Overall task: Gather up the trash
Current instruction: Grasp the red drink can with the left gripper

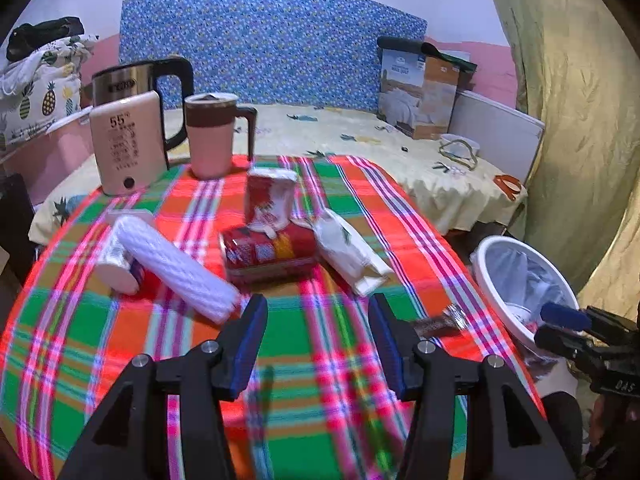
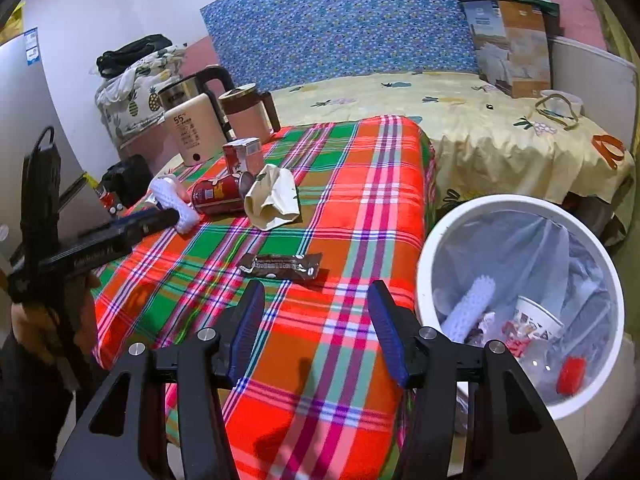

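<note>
- On a table draped in a red, green and pink plaid cloth [image 2: 344, 184], scattered trash lies waiting: a dark brown foil snack wrapper [image 2: 282, 267] flat near the front edge, a crumpled cream paper bag [image 2: 272, 200] farther back, and a red cylindrical can [image 2: 218, 196] on its side touching the bag.
- Behind the can stands a small red-and-white carton [image 1: 269, 196], upright; to the left lies a white foam-net sleeve [image 1: 178, 266], resting against a pink-capped tube [image 1: 118, 270].
- Beside the table's right edge sits a round white waste bin lined with a clear plastic bag [image 2: 520, 204], already holding a white foam net, a printed paper cup and a red cap.
- Left gripper [image 1: 318, 344] hovers over bare cloth, its blue-padded jaws parted wide with nothing between them; the foam sleeve lies just ahead of its left finger.
- Right gripper [image 2: 316, 334] hangs over the table's near edge, jaws likewise spread and empty, the brown wrapper just ahead of its fingertips and the bin close at its right.
- At the table's far corner stand a cream box marked "55" [image 1: 128, 144], a steel kettle with a black handle [image 1: 136, 80] and a pink mug with a brown band [image 1: 212, 136].
- Beyond, a bed with a pale yellow printed sheet [image 2: 460, 120] meets a blue patterned headboard [image 1: 264, 40]; a cardboard bedding box [image 1: 420, 88] leans there.
</note>
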The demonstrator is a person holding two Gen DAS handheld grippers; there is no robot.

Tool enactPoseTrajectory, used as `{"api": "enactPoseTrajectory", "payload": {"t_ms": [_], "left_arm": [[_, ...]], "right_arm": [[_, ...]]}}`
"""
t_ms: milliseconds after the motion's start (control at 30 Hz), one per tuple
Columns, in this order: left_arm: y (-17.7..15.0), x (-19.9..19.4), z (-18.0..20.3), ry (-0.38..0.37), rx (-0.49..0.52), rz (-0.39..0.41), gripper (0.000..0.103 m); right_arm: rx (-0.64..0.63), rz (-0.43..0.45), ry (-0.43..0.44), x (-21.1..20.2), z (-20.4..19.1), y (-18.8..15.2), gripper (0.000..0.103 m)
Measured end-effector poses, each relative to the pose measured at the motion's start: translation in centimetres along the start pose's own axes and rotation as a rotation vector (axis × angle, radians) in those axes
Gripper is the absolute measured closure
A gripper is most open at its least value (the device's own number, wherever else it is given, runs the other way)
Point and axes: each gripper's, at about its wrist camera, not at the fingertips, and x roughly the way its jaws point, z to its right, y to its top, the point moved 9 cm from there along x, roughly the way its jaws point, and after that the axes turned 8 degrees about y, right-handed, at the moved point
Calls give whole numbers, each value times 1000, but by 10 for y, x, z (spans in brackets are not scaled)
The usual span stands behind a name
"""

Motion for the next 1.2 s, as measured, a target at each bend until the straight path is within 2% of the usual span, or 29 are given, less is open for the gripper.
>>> {"api": "enactPoseTrajectory", "payload": {"t_ms": [167, 467, 567, 667, 900, 1033, 1200], "left_arm": [[16, 13, -16, 3, 7, 14, 47], [38, 51, -31, -20, 84, 16, 43], [44, 65, -28, -58, 139, 10, 40], [46, 78, -22, -127, 203, -15, 36], [26, 88, -2, -204, 389, -91, 34], [14, 82, 6, -212, 437, -94, 34], [6, 90, 4, -135, 376, -130, 35]], "right_arm": [[-18, -21, 7, 15, -4, 5, 47], [-53, -40, 25, 37, -18, 18, 47], [-61, -44, 31, 43, -21, 21, 47], [-57, -47, 33, 47, -21, 23, 47], [-24, -55, 18, 51, -12, 22, 47], [-12, -49, 12, 51, -8, 23, 47], [-4, -50, 13, 53, -9, 26, 47]]}}
